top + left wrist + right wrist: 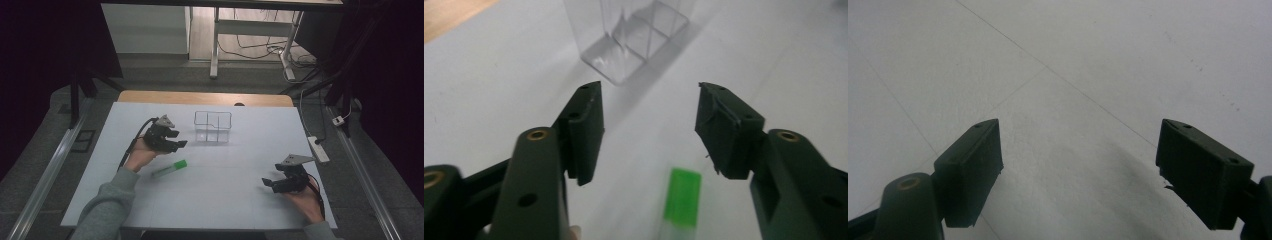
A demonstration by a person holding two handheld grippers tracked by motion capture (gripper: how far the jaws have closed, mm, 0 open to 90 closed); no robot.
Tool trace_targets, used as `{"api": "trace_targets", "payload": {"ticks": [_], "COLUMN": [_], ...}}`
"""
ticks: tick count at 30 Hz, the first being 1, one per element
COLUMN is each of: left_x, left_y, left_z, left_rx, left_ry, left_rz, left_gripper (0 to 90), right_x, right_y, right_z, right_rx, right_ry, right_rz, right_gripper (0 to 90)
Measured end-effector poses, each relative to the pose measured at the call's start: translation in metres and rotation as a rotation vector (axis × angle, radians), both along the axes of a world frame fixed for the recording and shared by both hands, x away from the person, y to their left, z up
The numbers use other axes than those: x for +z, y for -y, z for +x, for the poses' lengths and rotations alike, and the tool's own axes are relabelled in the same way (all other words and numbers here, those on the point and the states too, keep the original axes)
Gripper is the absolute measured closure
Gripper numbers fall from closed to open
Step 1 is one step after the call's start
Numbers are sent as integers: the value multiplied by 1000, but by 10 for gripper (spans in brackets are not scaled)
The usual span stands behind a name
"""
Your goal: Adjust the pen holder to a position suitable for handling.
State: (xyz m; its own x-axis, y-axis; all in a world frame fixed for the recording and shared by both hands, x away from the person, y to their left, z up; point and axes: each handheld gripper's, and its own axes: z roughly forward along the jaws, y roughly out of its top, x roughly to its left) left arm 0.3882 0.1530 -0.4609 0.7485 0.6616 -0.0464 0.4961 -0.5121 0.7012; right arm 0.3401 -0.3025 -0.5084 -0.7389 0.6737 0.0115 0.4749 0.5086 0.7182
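High view — tube [170, 168] lies below left tongs [179, 140], untouched.

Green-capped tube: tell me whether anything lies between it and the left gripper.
Nothing visible does. The green-capped tube lies flat on the bare white table, just below the open left gripper, whose fingers hold nothing. The clear divided box stands farther off, beyond the gripper.
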Motion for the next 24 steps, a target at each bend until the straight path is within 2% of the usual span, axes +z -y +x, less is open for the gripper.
{"api": "trace_targets", "payload": {"ticks": [5,11,19,22,24], "left_x": [5,6,5,4,3], "left_y": [-7,-14,-11,-7,-6], "left_z": [-14,-24,-28,-28,-28], "left_rx": [-10,-30,-63,-65,-76], "left_ry": [-6,-31,-73,-86,-111], "left_rz": [15,29,72,110,125], "left_gripper": [392,354,323,325,321], "right_x": [0,2,2,2,3], "right_y": [1,1,2,2,2], "right_z": [-1,-2,-3,-3,-3], "right_rx": [-3,-10,-5,-6,-6], "right_ry": [0,7,8,8,8], "right_rz": [0,4,-5,-5,-6], "right_gripper": [178,178,178,178,178]}}
